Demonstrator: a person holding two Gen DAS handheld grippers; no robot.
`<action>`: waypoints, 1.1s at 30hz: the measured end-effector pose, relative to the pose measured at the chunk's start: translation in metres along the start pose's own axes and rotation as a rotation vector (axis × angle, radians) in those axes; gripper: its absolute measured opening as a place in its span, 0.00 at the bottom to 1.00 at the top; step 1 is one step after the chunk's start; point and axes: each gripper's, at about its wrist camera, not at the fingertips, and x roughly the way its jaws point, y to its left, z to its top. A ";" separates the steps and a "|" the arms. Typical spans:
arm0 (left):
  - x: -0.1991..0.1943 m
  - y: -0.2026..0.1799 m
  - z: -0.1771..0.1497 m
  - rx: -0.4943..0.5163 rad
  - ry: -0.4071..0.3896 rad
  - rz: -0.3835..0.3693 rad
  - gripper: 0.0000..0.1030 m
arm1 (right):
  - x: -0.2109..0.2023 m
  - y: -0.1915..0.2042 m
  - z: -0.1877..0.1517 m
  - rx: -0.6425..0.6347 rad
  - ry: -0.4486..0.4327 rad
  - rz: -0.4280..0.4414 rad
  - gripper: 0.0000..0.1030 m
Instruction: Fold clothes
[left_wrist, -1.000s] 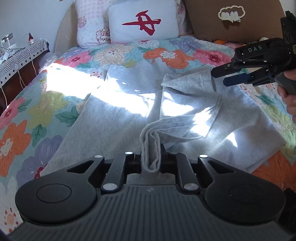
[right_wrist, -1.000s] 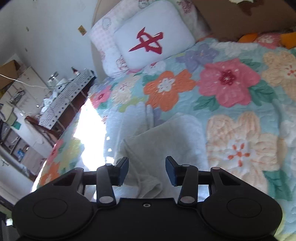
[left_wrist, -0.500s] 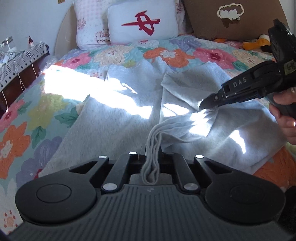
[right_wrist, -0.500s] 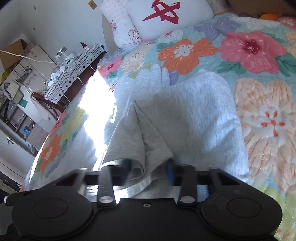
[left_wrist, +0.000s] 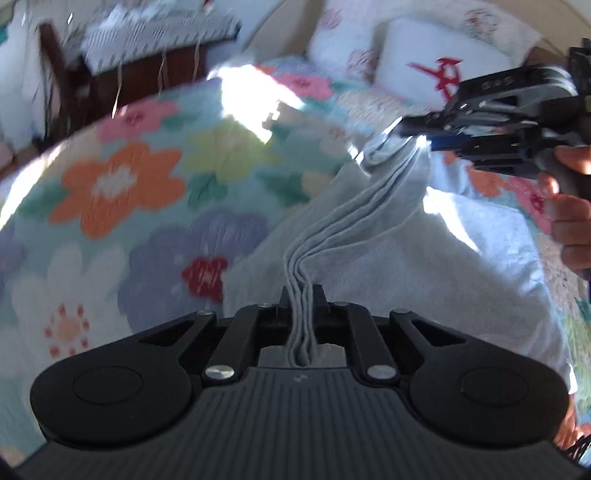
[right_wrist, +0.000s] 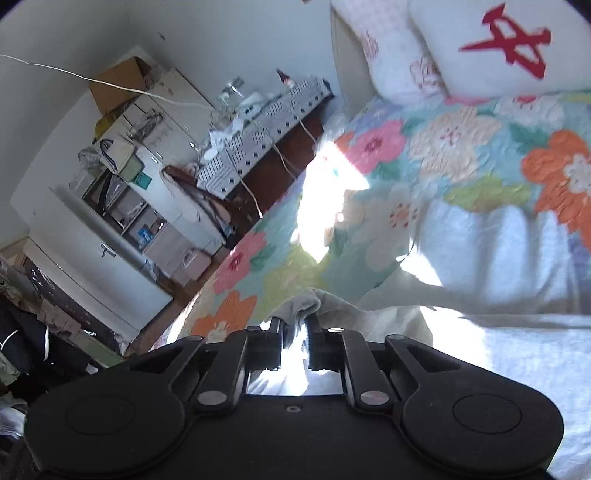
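Left black hand-held gripper (left_wrist: 301, 295) is pinching a bunched, pleated edge of the soft light-grey knit garment (left_wrist: 388, 266); several layers run between its fingertips & trail back toward the camera. Right black hand-held gripper (left_wrist: 410, 134), seen from the left wrist view w/ a person's hand (left_wrist: 569, 210) behind it, is pressed together on another gathered bit of the same cloth, up near the pillows. From its own camera the right gripper (right_wrist: 295, 328) shows a small wad of grey fabric poking out past the tips. Between the two grips the cloth is drawn into long ridges, lifted off the bed; the rest of the garment lies spread on the floral quilted bedspread (left_wrist: 122, 184), part in harsh sunlight. White pillow w/ red symbol (right_wrist: 506, 48) sits at the head of the bed; a dark wood side table w/ patterned cover (right_wrist: 258, 122) stands beside it. Handling, as a judgement: fabric looks light, floppy, not slippery, nothing fragile; it will sag & bunch wherever unsupported. Best hold is likely at corners or hem edges, taking all layers together so none slips out. Left view is motion-blurred, so exact garment type is unclear.
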 end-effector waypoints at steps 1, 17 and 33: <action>0.008 0.007 -0.003 -0.036 0.036 0.013 0.09 | 0.006 -0.002 -0.003 0.032 0.024 -0.008 0.27; 0.007 0.022 0.001 -0.113 0.045 0.034 0.47 | -0.116 -0.063 -0.115 -0.155 0.246 -0.338 0.54; -0.023 0.007 -0.013 -0.238 0.246 -0.121 0.71 | -0.207 -0.086 -0.152 0.124 0.112 -0.302 0.59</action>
